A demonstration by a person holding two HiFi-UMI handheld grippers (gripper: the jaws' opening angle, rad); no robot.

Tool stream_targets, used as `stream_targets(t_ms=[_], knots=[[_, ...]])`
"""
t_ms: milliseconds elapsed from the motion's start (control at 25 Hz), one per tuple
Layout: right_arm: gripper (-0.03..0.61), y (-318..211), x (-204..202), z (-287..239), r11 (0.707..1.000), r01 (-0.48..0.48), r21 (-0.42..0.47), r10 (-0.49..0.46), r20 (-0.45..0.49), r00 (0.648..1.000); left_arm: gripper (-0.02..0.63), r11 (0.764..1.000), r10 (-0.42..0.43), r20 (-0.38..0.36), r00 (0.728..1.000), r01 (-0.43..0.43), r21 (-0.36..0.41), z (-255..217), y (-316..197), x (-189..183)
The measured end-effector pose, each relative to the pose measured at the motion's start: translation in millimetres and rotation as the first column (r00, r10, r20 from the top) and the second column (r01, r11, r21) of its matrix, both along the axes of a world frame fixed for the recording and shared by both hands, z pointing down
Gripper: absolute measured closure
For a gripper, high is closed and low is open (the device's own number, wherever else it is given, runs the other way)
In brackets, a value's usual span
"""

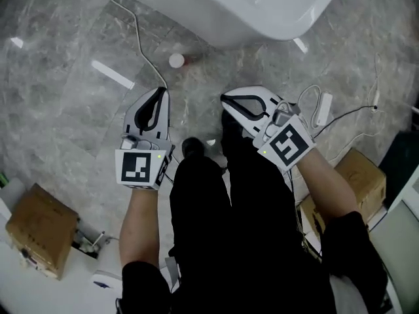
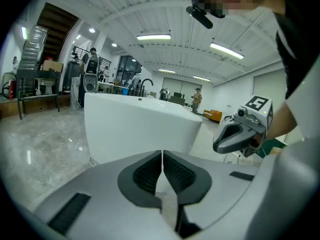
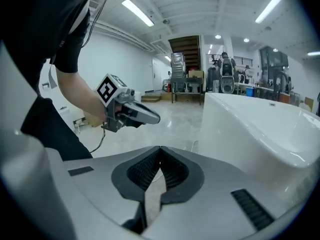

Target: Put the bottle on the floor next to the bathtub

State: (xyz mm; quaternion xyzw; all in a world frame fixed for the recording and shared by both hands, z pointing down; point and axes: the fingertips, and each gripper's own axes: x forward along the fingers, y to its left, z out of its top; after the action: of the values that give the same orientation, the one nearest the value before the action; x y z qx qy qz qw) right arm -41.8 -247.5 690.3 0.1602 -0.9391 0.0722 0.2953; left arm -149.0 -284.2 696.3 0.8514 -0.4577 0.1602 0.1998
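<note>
Bottle point(image 1: 177, 60) sits on the grey marble floor point(image 1: 59, 116), just beside the foot of the white bathtub point(image 1: 262, 12) and apart from both my tools. My left gripper point(image 1: 160, 91) has its jaws pressed together on nothing. My right gripper point(image 1: 226, 98) is the same: tips meeting, empty.

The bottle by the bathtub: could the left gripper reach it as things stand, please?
Probably yes: only bare floor and a thin cable lie between the left gripper and the bottle, though its jaws are shut.
</note>
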Motion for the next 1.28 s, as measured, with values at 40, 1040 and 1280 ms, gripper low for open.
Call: stream_targets(t_ms=[40,1040,1280], knots=[[0.551,13,-6,-17,0.999,0.005,-0.042,-0.005,0.009,1.0,0.591,1.0,0.001,0.01,1.0,-0.001,0.0,-21,5,-2],[0.551,138,-93,-420,0.979,-0.067,-0.194,0.105,0.194,0.975,0.591,0.972,-0.177,-0.032,0.984,0.18,0.148,-465,164,-94],[0.551,179,-114,-469,0.977,-0.114,-0.178,0.158,0.26,0.953,0.591,0.977,-0.154,-0.01,0.988,0.153,0.151,-487,209,-127]])
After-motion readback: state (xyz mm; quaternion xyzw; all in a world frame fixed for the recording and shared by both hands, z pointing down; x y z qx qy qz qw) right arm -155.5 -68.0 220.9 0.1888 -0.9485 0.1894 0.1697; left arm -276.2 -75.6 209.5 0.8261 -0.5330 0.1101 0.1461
